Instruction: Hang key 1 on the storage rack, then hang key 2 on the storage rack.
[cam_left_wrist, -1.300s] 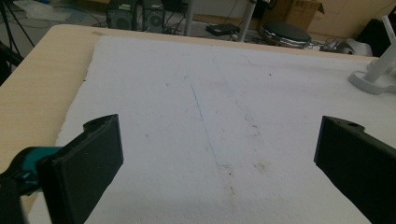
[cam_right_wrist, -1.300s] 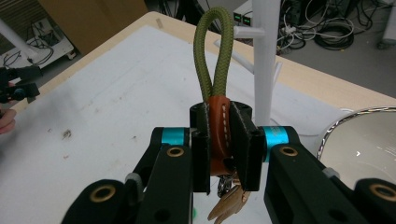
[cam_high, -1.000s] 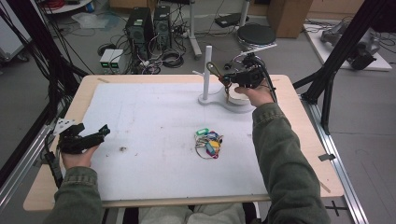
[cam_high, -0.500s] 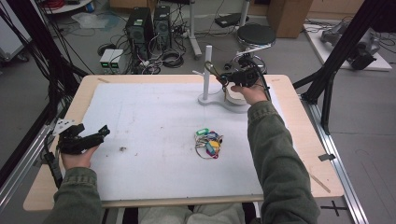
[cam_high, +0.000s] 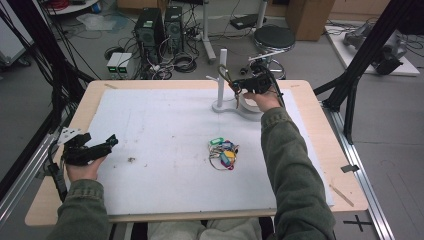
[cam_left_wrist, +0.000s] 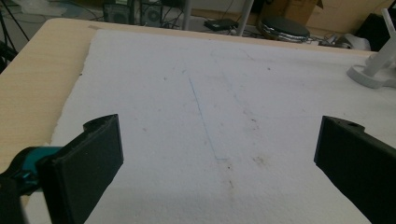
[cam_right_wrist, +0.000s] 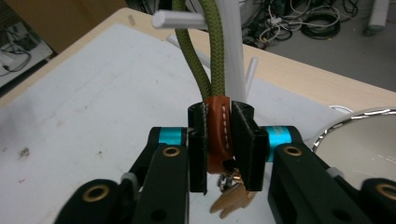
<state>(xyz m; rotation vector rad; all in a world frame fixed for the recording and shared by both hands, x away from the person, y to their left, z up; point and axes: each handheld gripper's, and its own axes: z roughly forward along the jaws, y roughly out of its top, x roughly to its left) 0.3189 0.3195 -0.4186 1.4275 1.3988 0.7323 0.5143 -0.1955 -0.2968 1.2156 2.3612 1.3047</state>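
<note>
Key fob (cam_right_wrist: 217, 135), of brown stitched leather on a green cord loop (cam_right_wrist: 205, 51), is seen pinched between the jaws of the right claw (cam_right_wrist: 219, 140), the pads pressing on the leather. The jaws have just been opening slightly, yet the fob remains between them. The cord loop is seen rising from the fob to a peg (cam_right_wrist: 177, 19) of the white stand (cam_high: 222, 82), over which it appears to be hooked. A key (cam_right_wrist: 231, 198) is noted hanging below the fob. In the high view the right claw (cam_high: 234, 86) is held just beside the stand, at the far side of the surface (cam_high: 55, 200), above the white mat (cam_high: 160, 130). A round mirror (cam_right_wrist: 364, 149) is noted lying beside the stand.

Left claw (cam_high: 111, 142) is held near the left edge of the mat, well apart from the stand; its jaws stand wide and released, with nothing between them. A bunch of coloured tags (cam_high: 223, 152) is noted lying on the mat, between the two claws.
</note>
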